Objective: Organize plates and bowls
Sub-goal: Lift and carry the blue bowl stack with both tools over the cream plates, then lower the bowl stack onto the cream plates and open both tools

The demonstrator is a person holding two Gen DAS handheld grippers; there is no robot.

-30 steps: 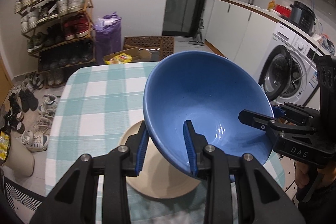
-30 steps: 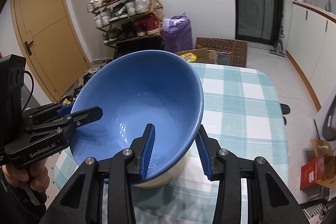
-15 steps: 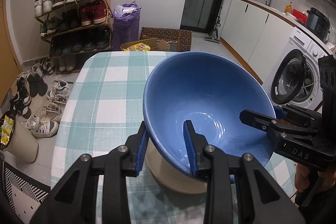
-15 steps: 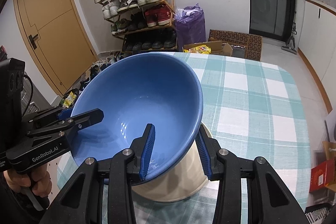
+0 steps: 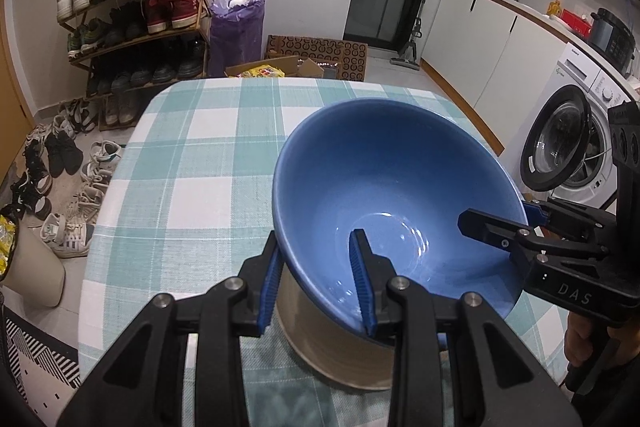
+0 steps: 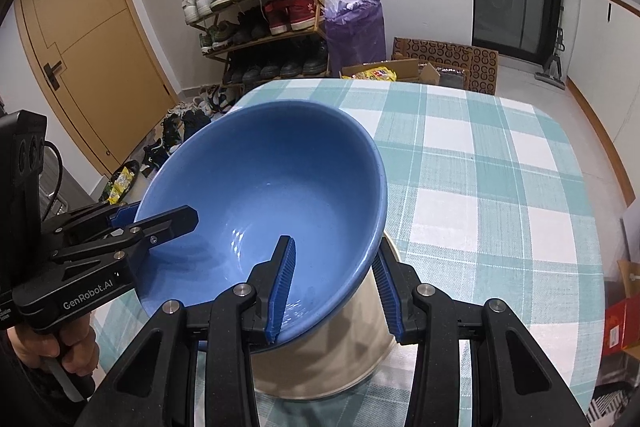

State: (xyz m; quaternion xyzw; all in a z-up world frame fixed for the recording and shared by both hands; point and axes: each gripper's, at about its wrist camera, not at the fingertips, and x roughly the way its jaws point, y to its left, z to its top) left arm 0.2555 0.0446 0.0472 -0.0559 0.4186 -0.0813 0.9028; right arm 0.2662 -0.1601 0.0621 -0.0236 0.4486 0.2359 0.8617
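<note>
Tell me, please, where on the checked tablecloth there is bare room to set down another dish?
The checked tablecloth lies bare from the blue bowl out to the edge by the shoe rack, and also beside the bowl. The near side is crowded: both tongs grip the bowl over the cream bowl.

The blue bowl point(image 5: 384, 195) I am holding is hiding most of the cream bowl point(image 5: 320, 339) under it; only a strip of its side wall is showing, so whether the two are touching I cannot tell. My left gripper point(image 5: 318, 287) and right gripper point(image 6: 332, 291) are running off the near edge, their bodies cut away. My hand point(image 6: 68, 343) at the left is being cropped by the frame. The checked tablecloth point(image 5: 192, 163) is disappearing behind the bowls. The small items on the far counter point(image 5: 560, 19) are too small to tell.
</note>
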